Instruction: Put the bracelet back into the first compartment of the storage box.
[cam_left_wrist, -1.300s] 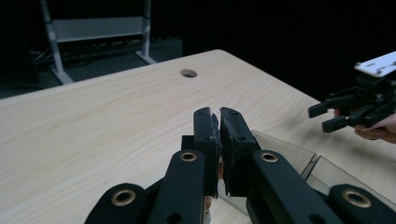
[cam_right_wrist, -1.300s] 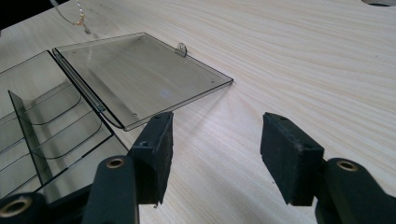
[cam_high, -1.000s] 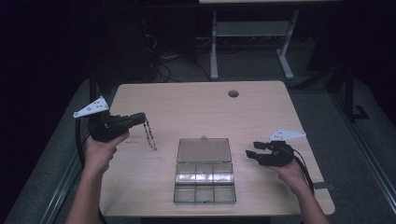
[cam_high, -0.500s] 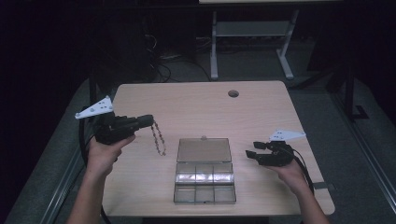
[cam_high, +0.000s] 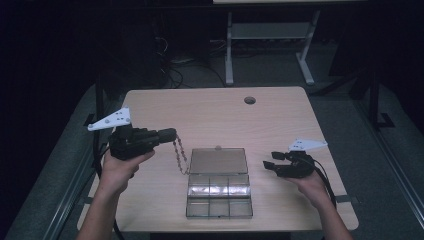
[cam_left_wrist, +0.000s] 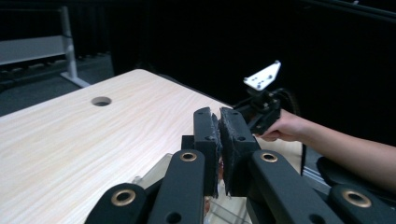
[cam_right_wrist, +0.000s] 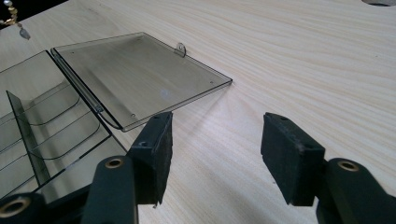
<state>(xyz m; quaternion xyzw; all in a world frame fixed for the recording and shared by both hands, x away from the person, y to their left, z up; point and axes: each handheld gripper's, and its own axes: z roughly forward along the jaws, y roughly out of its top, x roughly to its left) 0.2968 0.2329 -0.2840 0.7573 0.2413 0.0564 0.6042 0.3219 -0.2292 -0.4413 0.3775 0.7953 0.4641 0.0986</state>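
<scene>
Necklace (cam_high: 179, 155) links are hanging from the tip of the left gripper (cam_high: 170, 134), whose jaws are pinching shut on the chain's upper end, so the beads are dangling down just beside the left edge of the clear box (cam_high: 218, 189). The chain's lower end is reaching toward the table (cam_high: 210, 110) near the box's open lid (cam_high: 216, 161), which is lying flat behind the compartments. Across the box, the right gripper (cam_high: 268, 166) is sitting low over the table on the right side, its jaws standing apart with nothing between them, pointing at the lid's corner.
</scene>
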